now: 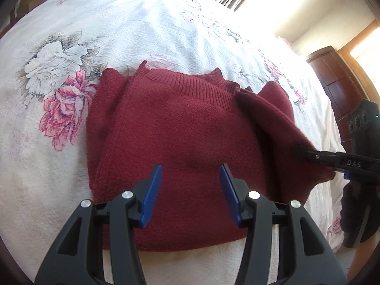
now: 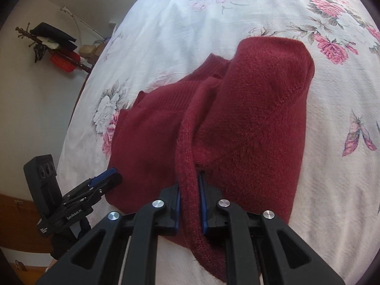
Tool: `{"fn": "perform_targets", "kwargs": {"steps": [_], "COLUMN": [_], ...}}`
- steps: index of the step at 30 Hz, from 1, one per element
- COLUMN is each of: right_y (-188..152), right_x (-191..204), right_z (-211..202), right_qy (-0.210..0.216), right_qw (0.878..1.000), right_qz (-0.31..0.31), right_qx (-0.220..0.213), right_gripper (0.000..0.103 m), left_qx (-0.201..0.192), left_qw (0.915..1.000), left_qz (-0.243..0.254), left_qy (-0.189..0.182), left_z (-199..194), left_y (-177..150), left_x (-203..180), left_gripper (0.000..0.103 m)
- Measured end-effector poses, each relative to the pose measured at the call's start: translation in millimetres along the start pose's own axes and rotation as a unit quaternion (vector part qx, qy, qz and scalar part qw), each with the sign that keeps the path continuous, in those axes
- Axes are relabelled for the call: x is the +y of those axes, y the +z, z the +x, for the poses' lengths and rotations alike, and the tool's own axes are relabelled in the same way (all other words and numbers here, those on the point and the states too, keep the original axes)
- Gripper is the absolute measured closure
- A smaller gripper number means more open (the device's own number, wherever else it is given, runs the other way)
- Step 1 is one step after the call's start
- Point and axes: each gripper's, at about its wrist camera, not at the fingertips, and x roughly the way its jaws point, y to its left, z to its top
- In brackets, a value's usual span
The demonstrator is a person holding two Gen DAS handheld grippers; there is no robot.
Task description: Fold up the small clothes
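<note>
A dark red knit sweater lies on the floral bedspread, its ribbed collar toward the far side. My left gripper hovers open just above the sweater's near hem, nothing between its blue pads. In the right wrist view my right gripper is shut on the sweater's thick knitted edge, lifting the right side of the sweater into a raised fold. The right gripper also shows at the sweater's right edge in the left wrist view. The left gripper appears at the lower left of the right wrist view.
The bedspread extends widely around the sweater. A dark wooden cabinet stands beyond the bed's right side beside a bright window. A coat rack with dark items and a red object hangs by the wall off the bed's left edge.
</note>
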Motion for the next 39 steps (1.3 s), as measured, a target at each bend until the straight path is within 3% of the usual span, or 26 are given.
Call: {"fn": "perform_targets", "kwargs": {"steps": [5, 9, 13, 19, 21, 25, 31, 35, 39], "right_y": [-14.6, -23.2, -26.1, -33.0, -36.4, -50.6, -86.5, -101.4, -108.2], "right_x": [2.1, -1.6, -5.7, -22.1, -38.8, -87.5, -141.1, -151.3, -151.6], "right_z": [37.1, 49.8, 36.7, -17.9, -38.6, -58.1, -42.7, -33.4, -25.3], "right_qy": [-0.006, 0.020, 0.065, 0.126, 0.120, 0.064, 0.067, 0.085, 0.074], "right_qw": [1.000, 0.999, 0.997, 0.992, 0.992, 0.994, 0.990, 0.987, 0.989], "right_qz": [-0.008, -0.003, 0.001, 0.021, 0.035, 0.067, 0.122, 0.134, 0.124], "right_qx": [0.029, 0.037, 0.035, -0.006, -0.031, -0.051, -0.038, -0.039, -0.034], "right_gripper": [0.089, 0.079, 0.062, 0.062, 0.062, 0.061, 0.062, 0.062, 0.062], "left_qx": [0.004, 0.010, 0.017, 0.034, 0.042, 0.058, 0.072, 0.079, 0.076], "left_qw": [0.9998, 0.9993, 0.9980, 0.9951, 0.9943, 0.9927, 0.9913, 0.9922, 0.9942], "left_qz": [-0.013, -0.018, -0.027, -0.033, -0.031, -0.040, -0.035, -0.017, -0.004], "left_qy": [-0.017, -0.032, -0.054, -0.087, -0.093, -0.098, -0.105, -0.094, -0.077], "left_z": [3.3, 10.2, 17.9, 36.0, 45.0, 67.1, 96.8, 113.9, 122.5], "left_y": [0.5, 2.7, 5.7, 9.0, 10.5, 15.4, 21.3, 25.0, 29.1], "left_x": [0.8, -5.8, -15.7, -37.0, -45.1, -53.1, -72.5, -93.4, -108.9], "left_gripper": [0.053, 0.053, 0.053, 0.053, 0.053, 0.053, 0.053, 0.053, 0.053]}}
